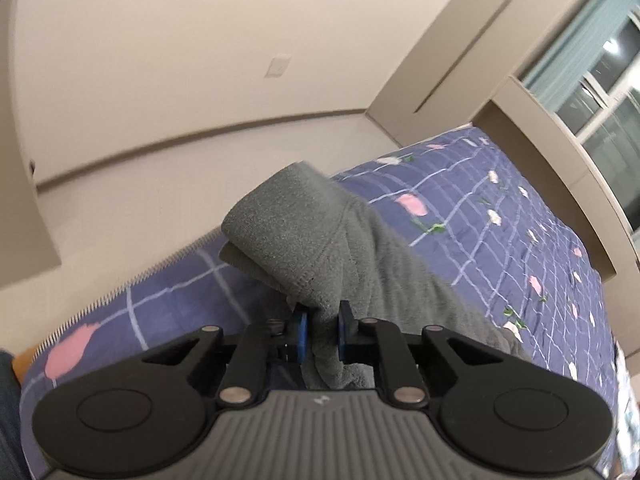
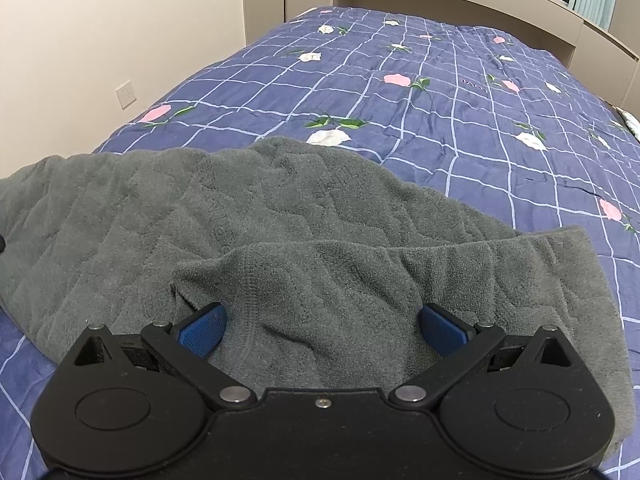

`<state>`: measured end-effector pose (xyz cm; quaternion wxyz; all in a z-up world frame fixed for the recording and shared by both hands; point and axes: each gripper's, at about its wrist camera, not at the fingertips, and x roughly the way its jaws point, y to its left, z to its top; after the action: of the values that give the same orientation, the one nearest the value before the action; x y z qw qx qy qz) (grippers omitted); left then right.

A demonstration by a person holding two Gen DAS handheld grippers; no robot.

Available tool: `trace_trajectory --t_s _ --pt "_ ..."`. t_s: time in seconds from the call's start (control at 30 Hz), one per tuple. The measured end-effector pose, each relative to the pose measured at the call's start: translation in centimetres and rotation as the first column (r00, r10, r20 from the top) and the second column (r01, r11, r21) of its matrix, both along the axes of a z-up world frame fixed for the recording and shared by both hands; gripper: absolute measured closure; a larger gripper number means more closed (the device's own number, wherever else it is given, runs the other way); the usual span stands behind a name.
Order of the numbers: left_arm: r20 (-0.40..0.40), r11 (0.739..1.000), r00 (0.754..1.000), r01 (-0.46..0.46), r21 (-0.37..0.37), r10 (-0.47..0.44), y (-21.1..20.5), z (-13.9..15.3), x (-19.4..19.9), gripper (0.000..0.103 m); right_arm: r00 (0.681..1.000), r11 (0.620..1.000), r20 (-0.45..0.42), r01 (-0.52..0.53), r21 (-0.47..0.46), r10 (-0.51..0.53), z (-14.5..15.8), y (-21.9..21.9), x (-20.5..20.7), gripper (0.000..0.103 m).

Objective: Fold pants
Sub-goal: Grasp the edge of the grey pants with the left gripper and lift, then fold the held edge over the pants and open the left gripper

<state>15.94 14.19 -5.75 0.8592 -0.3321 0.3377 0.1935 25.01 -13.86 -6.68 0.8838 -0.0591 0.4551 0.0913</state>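
While the grey pants (image 1: pixel 320 240) lie on the blue quilt (image 1: pixel 500 216), the left gripper (image 1: pixel 322 334) pinches a raised fold at twelve o'clock; the right gripper (image 2: pixel 322 330) gapes wide, pads (image 2: pixel 204 330) resting on fabric.

- A blue checked quilt (image 2: pixel 440 92) with pink and white flowers is covering the bed.
- A wall socket (image 2: pixel 126 95) is sitting on the cream wall (image 2: pixel 80 40).
- A teal curtain (image 1: pixel 580 40) is hanging by the window (image 1: pixel 612 120).
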Motion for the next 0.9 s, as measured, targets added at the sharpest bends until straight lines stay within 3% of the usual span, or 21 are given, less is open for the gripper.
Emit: trace_trajectory --t_s 0.2,0.43,0.7,0.9 --pt "0.036 0.990 0.997 0.068 0.127 -0.073 -2.3 2.4 0.2 0.090 1.000 1.000 0.013 -0.005 0.012 0.005 0.0 -0.3 -0.4 0.000" --pt "0.032 0.979 0.993 0.106 0.173 -0.113 -4.0 4.0 1.0 0.090 1.000 1.000 0.026 -0.001 0.027 0.000 0.2 -0.6 -0.6 0.000" --pt "0.062 0.962 0.983 0.156 0.225 -0.174 -5.9 6.0 1.1 0.091 0.994 0.981 0.084 0.048 0.189 -0.065 1.9 -3.1 -2.0 0.000" --pt "0.074 0.943 0.972 0.195 0.269 -0.222 -8.1 7.5 1.3 0.091 0.979 0.968 0.173 0.067 0.240 -0.111 3.3 -6.4 -4.7 0.000"
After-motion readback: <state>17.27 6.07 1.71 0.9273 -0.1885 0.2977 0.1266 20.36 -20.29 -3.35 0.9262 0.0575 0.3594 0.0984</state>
